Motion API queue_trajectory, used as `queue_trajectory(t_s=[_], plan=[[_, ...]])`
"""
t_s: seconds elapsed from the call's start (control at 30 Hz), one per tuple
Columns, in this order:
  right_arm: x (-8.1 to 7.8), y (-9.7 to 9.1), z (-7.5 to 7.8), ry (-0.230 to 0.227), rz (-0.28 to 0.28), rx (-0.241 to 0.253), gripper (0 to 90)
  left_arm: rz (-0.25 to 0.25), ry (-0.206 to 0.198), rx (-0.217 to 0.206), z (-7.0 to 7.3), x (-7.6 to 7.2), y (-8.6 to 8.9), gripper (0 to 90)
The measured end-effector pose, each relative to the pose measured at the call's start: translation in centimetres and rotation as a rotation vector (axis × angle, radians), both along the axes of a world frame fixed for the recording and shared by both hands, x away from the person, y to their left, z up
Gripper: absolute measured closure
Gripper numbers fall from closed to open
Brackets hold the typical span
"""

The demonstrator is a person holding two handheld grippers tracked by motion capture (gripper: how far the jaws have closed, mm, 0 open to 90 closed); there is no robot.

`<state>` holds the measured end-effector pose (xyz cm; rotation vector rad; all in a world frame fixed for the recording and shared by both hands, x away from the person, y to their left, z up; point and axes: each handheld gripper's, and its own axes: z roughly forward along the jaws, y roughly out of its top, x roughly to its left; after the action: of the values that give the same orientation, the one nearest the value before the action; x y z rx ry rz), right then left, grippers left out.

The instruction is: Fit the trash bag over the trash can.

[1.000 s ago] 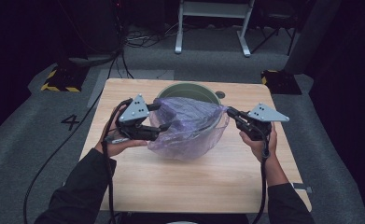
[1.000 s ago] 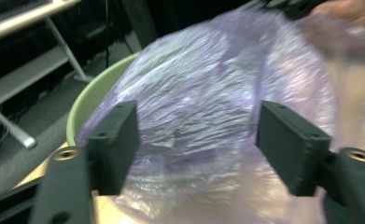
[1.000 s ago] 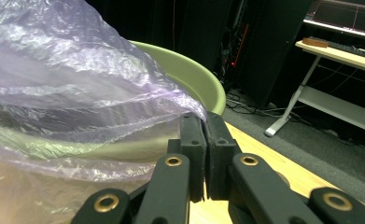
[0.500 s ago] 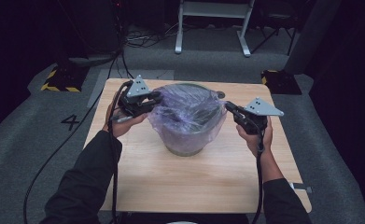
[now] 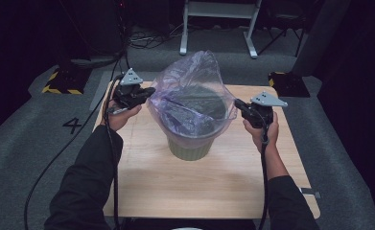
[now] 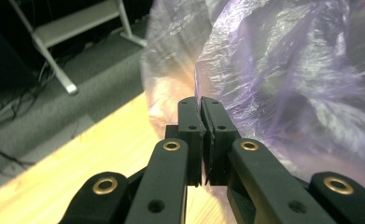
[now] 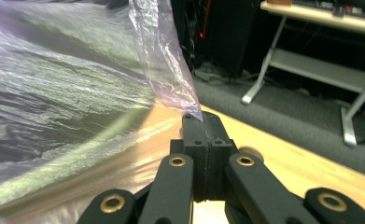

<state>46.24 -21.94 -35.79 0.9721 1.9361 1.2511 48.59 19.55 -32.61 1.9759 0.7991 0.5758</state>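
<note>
Purple plastic bag (image 5: 191, 98) lines the green bin (image 5: 191, 146) mid-tabletop (image 5: 175, 182).
Left tool (image 5: 149, 93) has just clenched on the bag's rim; right tool (image 5: 236, 103) pinches the opposite edge, film billowing above the bin.

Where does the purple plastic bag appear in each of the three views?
High view: the purple plastic bag sits at centre, draped over the green bin.
Left gripper view: it fills the upper right.
Right gripper view: it covers the left side.
Shared landmark: the wooden table, in every view.
</note>
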Motion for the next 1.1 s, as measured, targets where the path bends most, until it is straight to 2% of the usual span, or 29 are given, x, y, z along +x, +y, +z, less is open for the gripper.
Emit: queue_trajectory(t_s=[0.07, 0.17, 0.33, 0.4, 0.47, 0.53, 0.6, 0.7, 0.77, 0.9, 1.0, 1.03, 1.07, 1.1], plan=[[0.6, 0.2, -0.2, 0.024, -0.016, -0.011, 90.0, 0.008, 0.021, -0.011, -0.7, 0.6, 0.2, 86.4], [1.3, 0.4, -0.3, 0.045, -0.023, -0.009, 90.0, -0.005, 0.052, -0.052, -1.8, 1.2, 0.4, 87.9], [2.1, 0.8, -0.9, 0.08, -0.032, -0.021, 90.0, -0.018, 0.093, -0.093, -2.8, 1.9, 0.6, 89.8], [2.4, 0.7, -1.2, 0.106, -0.035, -0.018, 90.0, -0.021, 0.111, -0.087, -3.2, 2.1, 0.4, 89.8], [2.6, 0.6, -1.6, 0.132, -0.031, -0.009, 89.9, -0.031, 0.148, -0.086, -3.8, 2.5, 0.3, 89.8], [2.7, 0.5, -1.8, 0.146, -0.028, -0.005, 89.7, -0.038, 0.169, -0.068, -4.3, 2.8, 0.2, 89.9], [2.8, 0.4, -2.1, 0.161, -0.018, 0.003, 89.4, -0.044, 0.173, -0.058, -5.1, 2.8, -0.1, 89.9], [2.9, 0.3, -2.6, 0.18, -0.014, 0.007, 89.4, -0.064, 0.216, -0.061, -6.3, 3.0, -0.4, 89.9], [2.9, 0.2, -3.0, 0.188, -0.012, 0.0, 89.4, -0.06, 0.208, -0.065, -6.8, 3.0, -0.6, 89.9], [3.1, 0.1, -3.9, 0.22, -0.015, -0.017, 88.8, -0.065, 0.23, -0.036, -8.1, 2.8, -0.9, 89.9], [2.9, 0.0, -4.6, 0.237, -0.005, -0.031, 88.0, -0.054, 0.224, -0.077, -8.9, 2.4, -0.7, 89.3], [2.8, 0.0, -4.8, 0.24, -0.006, -0.035, 88.0, -0.048, 0.222, -0.086, -9.2, 2.2, -0.5, 86.5], [2.7, -0.1, -4.9, 0.239, -0.006, -0.036, 88.1, -0.054, 0.21, -0.088, -9.4, 1.9, -0.4, 86.2], [2.5, -0.2, -4.9, 0.24, -0.007, -0.039, 87.7, -0.053, 0.203, -0.077, -9.4, 1.7, -0.3, 81.1]])
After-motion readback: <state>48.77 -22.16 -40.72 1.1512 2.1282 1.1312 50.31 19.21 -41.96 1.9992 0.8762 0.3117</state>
